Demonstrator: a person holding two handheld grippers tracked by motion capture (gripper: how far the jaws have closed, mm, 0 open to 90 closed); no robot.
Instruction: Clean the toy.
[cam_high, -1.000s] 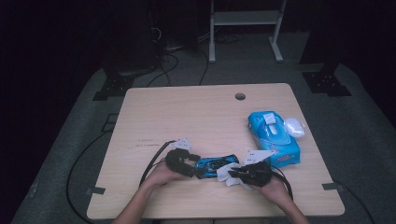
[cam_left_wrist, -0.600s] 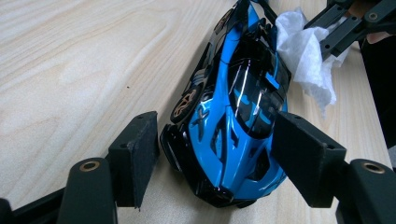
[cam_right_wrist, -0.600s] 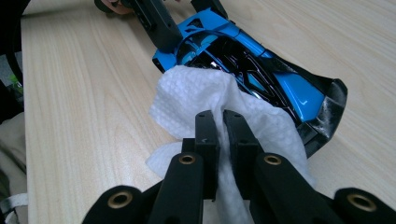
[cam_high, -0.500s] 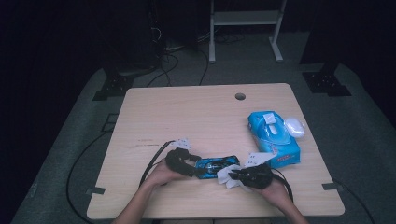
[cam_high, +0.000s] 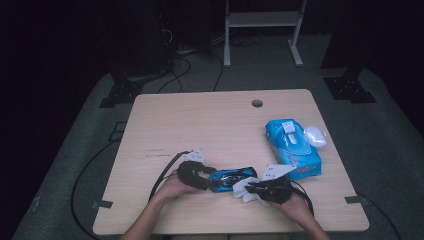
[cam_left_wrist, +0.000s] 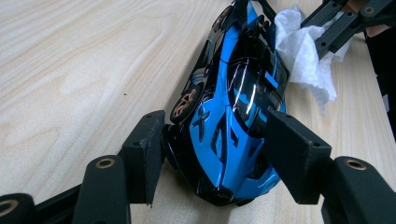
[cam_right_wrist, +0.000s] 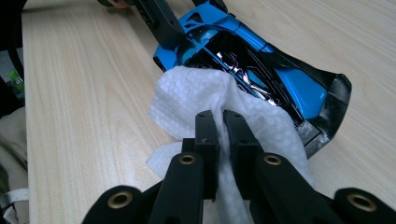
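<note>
A: Here we are over the toy car (cam_high: 231, 177), lying near the front edge of the table (cam_high: 200, 125), and it's the landmark for everything else. The left gripper (cam_left_wrist: 210, 149) has one end of it between its jaws, which have just been closing in; a pad sits against each flank, and whether they truly press I cannot tell for sure (it looks like contact on both sides).

A: At the car's other end, the right gripper (cam_right_wrist: 223, 135) is clamped tight on a white wipe (cam_right_wrist: 205, 102), the tissue draped over the bodywork.

B: How will that car handle, you reckon?

A: Light, stiff and glossy, I'd judge, so slippery under hard pads. Best taken across the body at its flanks, as the left gripper does now, never by the thin tail parts, which look fragile.

B: And the wipe?

A: Soft, limp, weighs nothing. A pinch at a bunched fold holds it; it'll crumple and drag on the shiny shell.

B: Anything else nearby?

A: A blue tissue pack (cam_high: 292, 147) sits beyond the car, to its right, with a white mouse (cam_high: 316, 136) just beside that.
</note>
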